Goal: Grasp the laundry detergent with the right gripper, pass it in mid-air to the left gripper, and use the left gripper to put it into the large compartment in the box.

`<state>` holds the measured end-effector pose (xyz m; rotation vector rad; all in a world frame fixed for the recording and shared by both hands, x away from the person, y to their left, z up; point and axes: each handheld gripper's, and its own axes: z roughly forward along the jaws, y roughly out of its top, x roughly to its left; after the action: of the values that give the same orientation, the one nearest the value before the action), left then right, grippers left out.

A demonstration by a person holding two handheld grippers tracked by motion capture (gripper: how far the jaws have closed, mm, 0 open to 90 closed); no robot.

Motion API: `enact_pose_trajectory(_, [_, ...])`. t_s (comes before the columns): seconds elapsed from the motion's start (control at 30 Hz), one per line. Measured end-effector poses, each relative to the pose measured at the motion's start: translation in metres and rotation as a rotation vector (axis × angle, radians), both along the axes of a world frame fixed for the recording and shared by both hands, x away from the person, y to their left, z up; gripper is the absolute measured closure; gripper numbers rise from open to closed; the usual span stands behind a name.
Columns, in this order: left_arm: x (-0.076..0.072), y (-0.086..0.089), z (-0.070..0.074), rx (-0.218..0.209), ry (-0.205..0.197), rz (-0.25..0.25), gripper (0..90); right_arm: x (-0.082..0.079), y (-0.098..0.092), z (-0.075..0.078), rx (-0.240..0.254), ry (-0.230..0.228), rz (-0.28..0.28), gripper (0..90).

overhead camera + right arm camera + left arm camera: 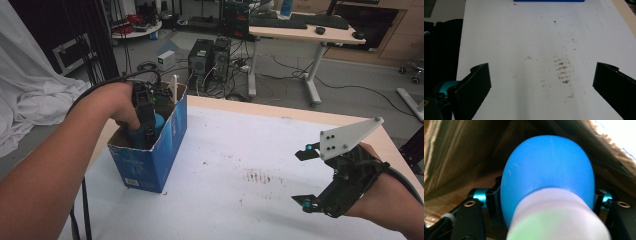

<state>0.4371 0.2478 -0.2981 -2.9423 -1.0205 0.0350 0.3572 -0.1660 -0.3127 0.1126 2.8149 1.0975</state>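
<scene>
The table [260,165] carries a blue cardboard box [150,160] near its far left corner. Inside the box, the left hand-held gripper [145,131] has a blue bulb-shaped bottle [547,175] between its jaws; whether the pads press on it cannot be told. Lower the bottle to the box floor before parting the jaws fully, then withdraw vertically, clear of the flaps. The right hand-held gripper [306,175] waits, jaws apart, near the right edge.
</scene>
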Motion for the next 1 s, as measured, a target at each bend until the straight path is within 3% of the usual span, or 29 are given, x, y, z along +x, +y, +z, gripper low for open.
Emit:
enact_pose_trajectory(0.13, [-0.002,0.001,0.006,-0.012,-0.007,0.004,27.0,-0.001,0.0,0.0,-0.003,-0.001,0.002,0.9])
enact_pose_trajectory(0.33, [-0.005,0.0,0.022,-0.034,-0.013,0.031,24.6,-0.001,0.0,0.0,-0.002,0.001,0.003,0.9])
enact_pose_trajectory(0.5, [-0.008,-0.001,0.049,-0.061,-0.041,0.029,21.8,-0.001,0.001,0.001,0.001,0.003,0.007,0.9])
enact_pose_trajectory(0.53, [-0.008,-0.001,0.049,-0.061,-0.041,0.029,21.8,-0.001,0.001,0.001,0.001,0.003,0.007,0.9])
enact_pose_trajectory(0.63, [-0.01,-0.005,0.067,-0.063,-0.059,0.004,21.8,0.0,0.0,0.0,0.001,0.008,0.007,0.9])
enact_pose_trajectory(0.8, [-0.014,-0.012,0.08,-0.066,-0.064,-0.017,21.8,0.001,-0.002,0.0,0.005,0.014,0.001,0.9])
enact_pose_trajectory(0.87, [-0.017,-0.021,0.088,-0.063,-0.097,-0.055,16.6,0.003,-0.003,0.002,0.0,0.018,0.002,0.9])
enact_pose_trajectory(1.0, [-0.022,-0.035,0.096,-0.076,-0.101,-0.105,16.4,0.004,-0.004,0.005,-0.008,0.02,0.0,0.9])
